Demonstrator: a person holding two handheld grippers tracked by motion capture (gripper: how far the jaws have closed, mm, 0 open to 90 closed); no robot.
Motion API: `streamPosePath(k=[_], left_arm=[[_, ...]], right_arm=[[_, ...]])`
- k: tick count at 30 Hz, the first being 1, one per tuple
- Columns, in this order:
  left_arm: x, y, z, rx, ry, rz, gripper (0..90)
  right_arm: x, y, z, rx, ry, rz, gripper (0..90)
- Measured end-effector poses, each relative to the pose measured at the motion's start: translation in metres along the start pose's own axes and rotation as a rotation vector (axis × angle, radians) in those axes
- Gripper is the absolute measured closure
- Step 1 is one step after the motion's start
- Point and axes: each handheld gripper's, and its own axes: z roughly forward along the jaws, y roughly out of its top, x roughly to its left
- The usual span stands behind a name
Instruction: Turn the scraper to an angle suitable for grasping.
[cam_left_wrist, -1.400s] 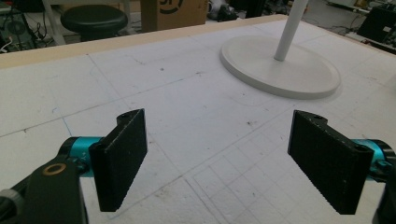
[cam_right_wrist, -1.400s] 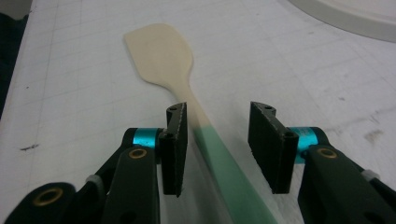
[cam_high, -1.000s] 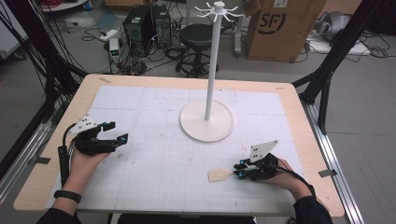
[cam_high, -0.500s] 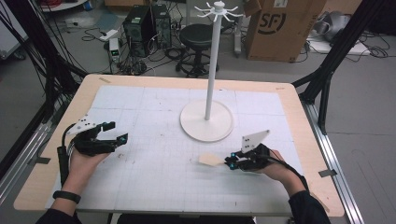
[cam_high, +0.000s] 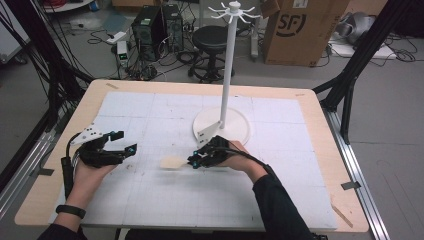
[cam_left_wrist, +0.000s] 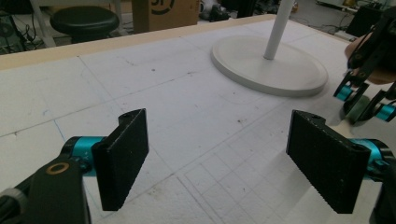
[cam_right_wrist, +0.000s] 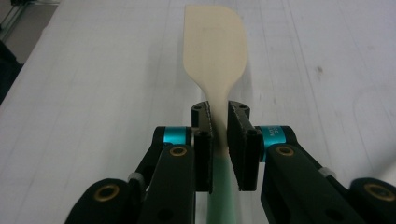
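above the white gridded mat (cam_high: 150, 200), near its middle, a cream-bladed spatula with a pale green handle (cam_right_wrist: 215, 51) is clamped by the neck in the right gripper (cam_high: 196, 161), blade pointing toward the left gripper (cam_high: 131, 148). that one rests on the mat, jaws wide apart and empty. the white hook stand's round base (cam_high: 237, 127) sits just behind the right hand.

Spatula (cam_right_wrist: 215, 44): one item. Blade cream-coloured, flat and broad, with rounded corners, narrowing to a slim neck; handle pale green (largely hidden where it is gripped). Pose: roughly level, blade leading toward the surface's left edge (cam_high: 75, 125), clamped at neck and handle. Location: over the middle of the surface, nearer its front edge; contact with the surface cannot be judged.
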Motion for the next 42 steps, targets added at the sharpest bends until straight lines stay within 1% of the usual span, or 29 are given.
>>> streamPosePath(k=[1,3,5,6,7,8,9,10,12,13,14,15,16,17,18,19,20,21,22,26,27,28,31,32,34,37,38,39,42], left_arm=[[0.0,-0.001,-0.001,-0.002,-0.001,0.0,21.6],[0.001,-0.003,-0.001,0.0,0.001,-0.003,21.7],[0.002,-0.004,-0.001,0.0,0.002,-0.003,21.7],[0.002,-0.004,-0.002,0.0,0.002,-0.006,21.8],[0.002,-0.004,-0.002,-0.002,0.002,-0.008,21.8],[0.002,-0.005,-0.002,-0.003,0.003,-0.007,21.8],[0.002,-0.005,-0.001,-0.002,0.001,-0.005,21.8],[0.002,-0.005,-0.001,0.0,-0.002,-0.006,21.8],[0.001,-0.005,0.0,0.002,-0.004,-0.003,21.8],[0.001,-0.005,0.001,0.003,-0.005,-0.003,21.8],[0.001,-0.006,0.001,0.004,-0.006,0.001,21.8],[0.001,-0.006,0.001,0.003,-0.008,-0.003,21.8],[0.001,-0.006,0.001,0.005,-0.011,-0.001,21.8],[0.001,-0.006,0.001,0.007,-0.013,0.0,21.8],[0.001,-0.006,0.001,0.008,-0.011,-0.001,21.8],[0.001,-0.006,0.0,0.006,-0.01,-0.001,21.7],[0.001,-0.006,0.0,0.003,-0.01,-0.003,21.7],[0.001,-0.006,-0.001,0.001,-0.013,-0.004,21.5],[0.001,-0.007,-0.002,0.001,-0.011,-0.007,21.5],[0.003,-0.009,-0.004,0.002,-0.009,-0.02,21.5],[0.004,-0.009,-0.004,0.002,-0.006,-0.02,21.5],[0.004,-0.009,-0.004,0.001,-0.005,-0.021,21.5],[0.003,-0.009,-0.006,-0.004,-0.007,-0.014,21.5],[0.002,-0.009,-0.007,-0.008,-0.007,-0.014,21.6],[0.002,-0.009,-0.008,-0.015,-0.011,-0.011,21.7],[0.002,-0.008,-0.008,-0.023,-0.016,0.0,22.1],[0.002,-0.008,-0.008,-0.02,-0.019,0.003,22.1],[0.001,-0.007,-0.007,-0.02,-0.021,0.005,22.1],[-0.002,-0.004,-0.008,-0.016,-0.022,0.024,22.1]], right_arm=[[-0.002,0.002,0.005,0.001,0.009,0.002,81.1],[-0.005,0.008,0.018,0.015,0.012,-0.002,81.1],[-0.008,0.015,0.036,0.025,0.04,-0.003,81.1],[-0.008,0.016,0.041,0.025,0.046,-0.006,81.1],[-0.008,0.016,0.041,0.025,0.046,-0.006,81.0],[-0.008,0.016,0.045,0.04,0.053,0.002,81.0],[-0.008,0.015,0.051,0.048,0.054,-0.008,80.6],[-0.008,0.015,0.051,0.047,0.063,0.001,80.1],[-0.008,0.015,0.05,0.054,0.054,-0.002,79.3],[-0.007,0.015,0.049,0.057,0.049,-0.006,76.6],[-0.007,0.016,0.047,0.049,0.047,-0.016,72.3],[-0.007,0.017,0.043,0.044,0.041,-0.011,68.4],[-0.006,0.018,0.03,0.019,0.026,-0.001,63.0],[-0.006,0.018,0.03,0.019,0.026,-0.001,63.0],[-0.005,0.018,0.024,0.004,0.016,0.008,60.1],[-0.003,0.018,0.012,-0.025,-0.003,0.016,56.2],[-0.002,0.017,0.005,-0.044,-0.024,0.022,52.4],[0.003,0.011,-0.022,-0.094,-0.075,0.06,47.0],[0.003,0.011,-0.022,-0.094,-0.075,0.06,47.0],[0.019,-0.015,-0.072,-0.213,-0.178,0.142,41.8],[0.028,-0.033,-0.093,-0.264,-0.225,0.192,40.4],[0.028,-0.033,-0.093,-0.264,-0.225,0.192,40.4],[0.04,-0.062,-0.119,-0.313,-0.309,0.253,37.8],[0.044,-0.072,-0.126,-0.326,-0.343,0.269,36.3],[0.049,-0.092,-0.138,-0.353,-0.396,0.318,34.7],[0.054,-0.117,-0.153,-0.369,-0.475,0.394,30.5],[0.054,-0.122,-0.156,-0.375,-0.49,0.412,30.0],[0.055,-0.129,-0.161,-0.386,-0.509,0.441,29.6],[0.056,-0.139,-0.17,-0.401,-0.56,0.474,27.4]])
